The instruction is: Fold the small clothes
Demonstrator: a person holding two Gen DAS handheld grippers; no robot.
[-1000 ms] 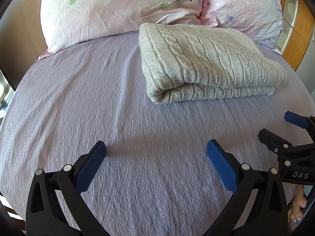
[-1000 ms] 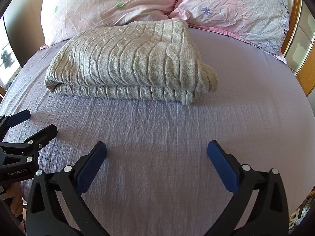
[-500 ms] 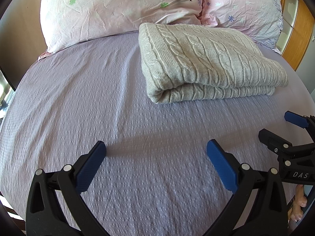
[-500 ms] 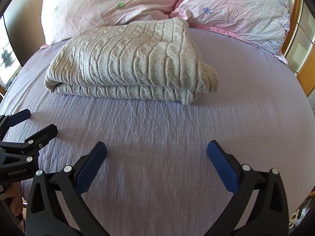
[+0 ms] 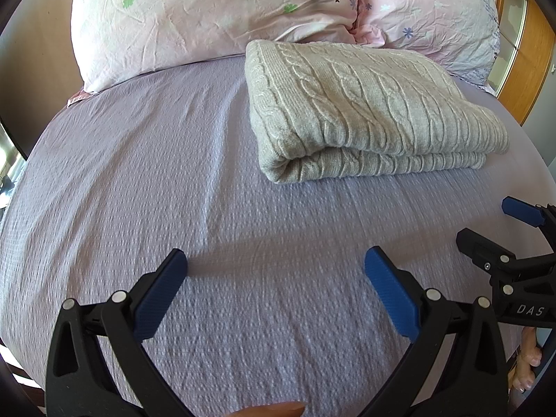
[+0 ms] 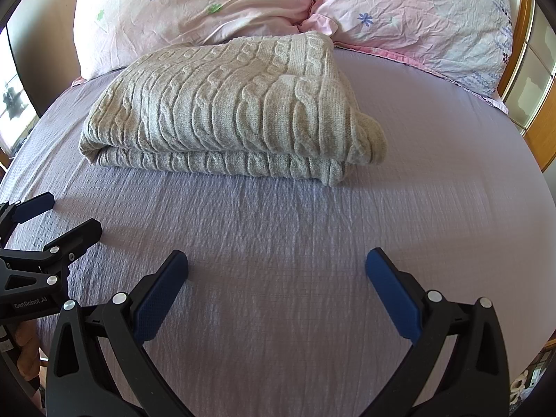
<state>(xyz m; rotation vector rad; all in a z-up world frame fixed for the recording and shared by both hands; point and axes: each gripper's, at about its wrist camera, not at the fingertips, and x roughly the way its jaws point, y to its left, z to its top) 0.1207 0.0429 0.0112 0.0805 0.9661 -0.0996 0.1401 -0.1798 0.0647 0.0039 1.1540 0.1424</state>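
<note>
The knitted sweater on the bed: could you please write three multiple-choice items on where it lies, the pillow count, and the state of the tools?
1. Where does the grey sweater lie?
A. on the purple sheet, just before the pillows
B. on top of a pillow
C. between a tool's fingers

2. How many pink pillows stand at the head of the bed?
A. one
B. two
C. four

3. How are the left tool and the right tool?
A. both shut on the sweater
B. one open, one shut
C. both open, holding nothing

Key: 1 A, it rests folded on the purple sheet; 2 B, left pillow and right pillow; 3 C, blue pads stand wide apart over bare sheet.
</note>
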